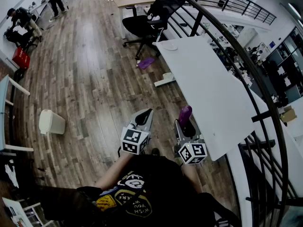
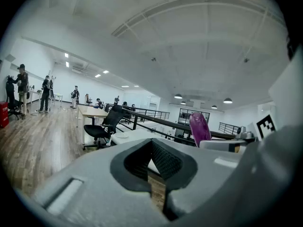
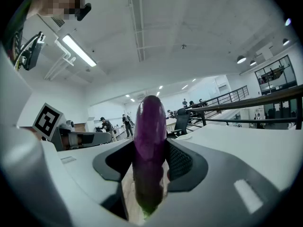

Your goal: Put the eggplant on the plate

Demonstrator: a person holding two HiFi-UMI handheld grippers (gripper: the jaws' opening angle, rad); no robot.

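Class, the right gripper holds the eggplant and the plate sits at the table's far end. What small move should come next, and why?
Probably carry the eggplant forward over the white table toward the plate. The right gripper has its fingers clamped on the eggplant beside the table's near end, while the plate lies well ahead at the far end, so nothing can be set down yet.

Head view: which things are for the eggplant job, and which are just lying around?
For the job:
- eggplant, held in the right gripper
- plate, at the far end of the white table

Just lying about:
- black office chair
- purple thing on the floor
- white bin
- red box
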